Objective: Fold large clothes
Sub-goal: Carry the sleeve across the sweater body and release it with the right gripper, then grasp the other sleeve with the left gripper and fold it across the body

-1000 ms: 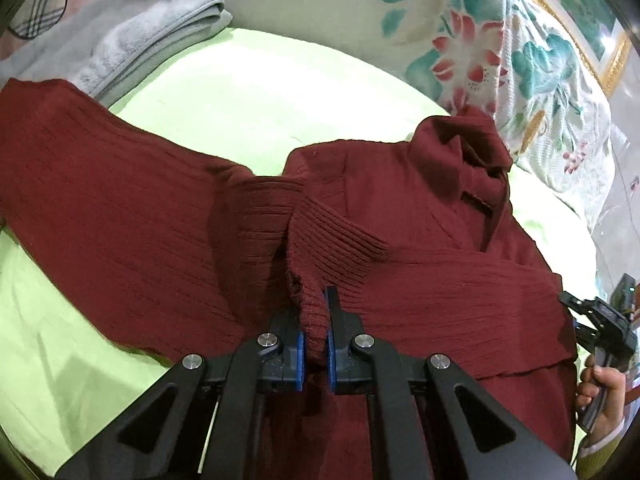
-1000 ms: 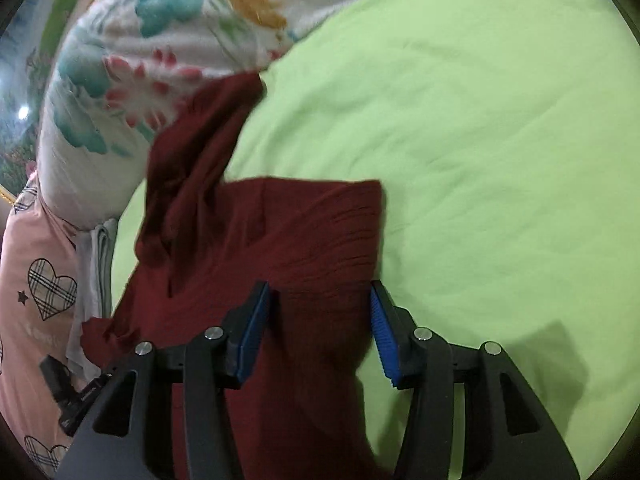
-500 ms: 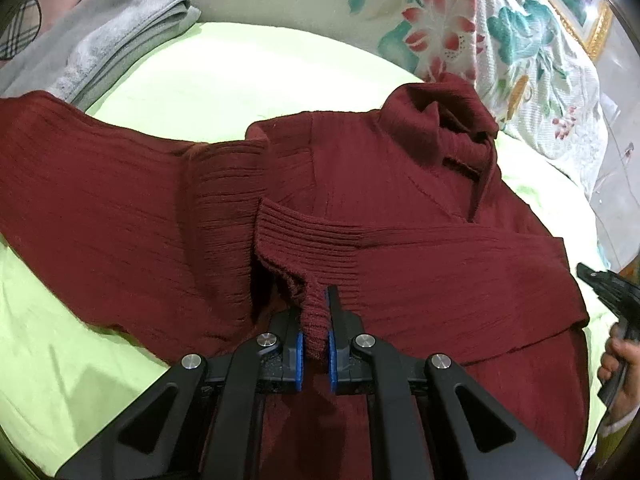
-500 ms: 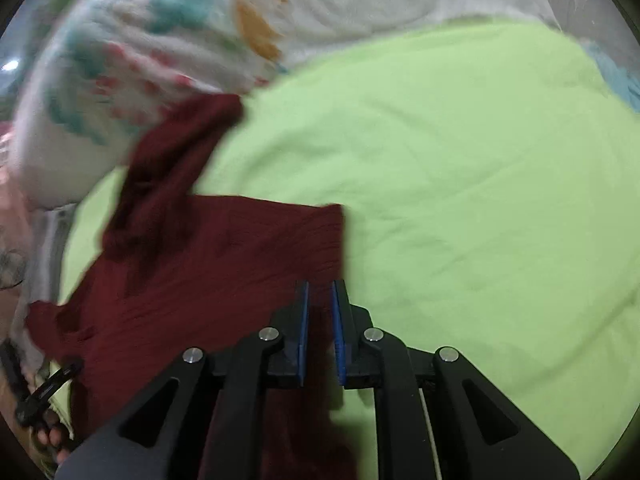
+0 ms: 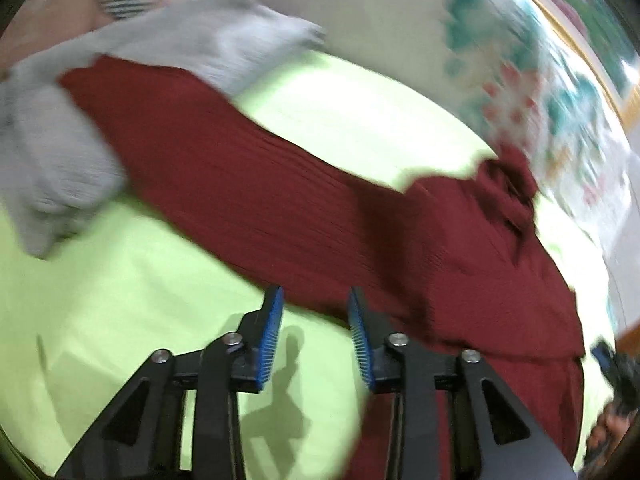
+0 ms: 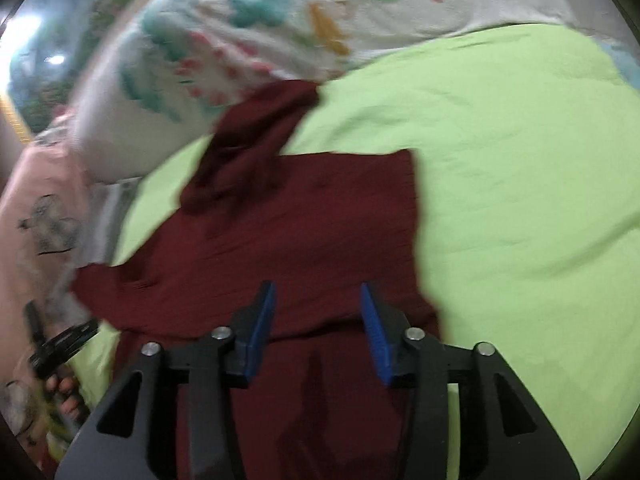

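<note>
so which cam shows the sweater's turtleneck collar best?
Right wrist. The collar lies in the open, upper centre, only mildly blurred, on the green sheet. In the left wrist view the collar is smaller, off to the right, and badly motion-smeared.

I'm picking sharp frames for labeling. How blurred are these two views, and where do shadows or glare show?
Left wrist view: heavy motion smear on the grey towel and floral bedding; the left gripper stays sharp and casts a shadow on the green sheet. Right wrist view: milder blur on the maroon sweater, with bright glare at the upper left edge.
</note>
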The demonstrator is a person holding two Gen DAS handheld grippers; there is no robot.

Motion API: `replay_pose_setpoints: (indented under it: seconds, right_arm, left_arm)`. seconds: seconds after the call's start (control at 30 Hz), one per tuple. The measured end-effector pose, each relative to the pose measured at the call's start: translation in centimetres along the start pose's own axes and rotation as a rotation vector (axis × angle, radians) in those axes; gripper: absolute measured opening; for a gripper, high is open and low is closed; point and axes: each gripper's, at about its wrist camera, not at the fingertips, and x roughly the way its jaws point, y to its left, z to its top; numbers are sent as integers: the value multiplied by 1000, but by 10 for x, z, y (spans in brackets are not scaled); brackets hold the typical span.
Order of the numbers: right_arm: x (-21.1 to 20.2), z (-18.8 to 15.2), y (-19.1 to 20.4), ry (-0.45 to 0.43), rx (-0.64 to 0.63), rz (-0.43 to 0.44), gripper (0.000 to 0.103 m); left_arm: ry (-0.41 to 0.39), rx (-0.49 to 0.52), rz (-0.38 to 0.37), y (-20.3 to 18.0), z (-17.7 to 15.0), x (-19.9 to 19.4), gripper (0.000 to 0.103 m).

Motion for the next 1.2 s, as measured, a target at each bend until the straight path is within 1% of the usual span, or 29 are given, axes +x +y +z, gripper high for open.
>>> replay_pose_setpoints:
  seconds: [0.03, 0.1, 0.13, 0.17, 0.27, 0.33, 0.37, 0.47, 0.57, 0.6, 0.63, 0.67, 0.7, 0.73, 0.83, 0.93, 1.0, 1.07, 1.2]
  right_arm:
    - [4, -2, 7, 8, -2, 17, 46]
    - [8, -11, 17, 30, -14, 40, 46]
    - [13, -15, 23, 46, -23, 58, 46]
    - [17, -19, 30, 60, -28, 69, 46]
    - [30, -28, 43, 94, -32, 92, 46]
    - [35, -34, 50, 116, -38, 92, 46]
    - [38, -37, 53, 124, -40, 92, 46]
    - [47, -40, 61, 153, -42, 101, 46]
    - [50, -44, 65, 168, -49, 98, 46]
    - [51, -45, 65, 172, -47, 97, 46]
    - [51, -47, 63, 178, -42, 97, 46]
    - [52, -48, 62, 184, -38, 97, 46]
    - [52, -50, 62, 187, -35, 97, 46]
    - [52, -51, 62, 189, -32, 98, 46]
    - [49, -53, 63, 186, -30, 106, 46]
    - [43, -54, 64, 176, -26, 121, 46]
    - [38, -54, 63, 168, -21, 126, 46]
    - [33, -54, 61, 154, -16, 126, 46]
    - [20, -52, 52, 128, 8, 129, 46]
  left_arm:
    - [-14, -25, 28, 13, 8, -4, 44]
    - [-51, -74, 83, 42, 26, -13, 48]
    - [-74, -101, 111, 56, 37, -16, 53]
    - [-85, -119, 128, 65, 45, -17, 55]
    - [-126, -192, 163, 96, 75, -19, 57]
    - [-158, -240, 207, 116, 96, -14, 60]
    - [-159, -262, 215, 124, 104, -10, 60]
    - [-119, -352, 167, 155, 128, 11, 59]
    - [-115, -373, 131, 170, 139, 20, 60]
    - [-119, -378, 118, 173, 143, 22, 59]
    - [-124, -385, 110, 175, 144, 24, 51]
    - [-136, -389, 101, 175, 145, 23, 23]
    - [-136, -386, 78, 176, 145, 24, 8]
    - [-132, -386, 61, 176, 145, 24, 5]
    - [-176, -349, 52, 161, 138, 9, 4]
    - [-218, -271, 7, 127, 125, -13, 4]
    - [-241, -186, -26, 89, 113, -27, 4]
    - [-249, -114, -83, 50, 101, -35, 4]
    - [-226, 24, -192, -41, 68, -40, 4]
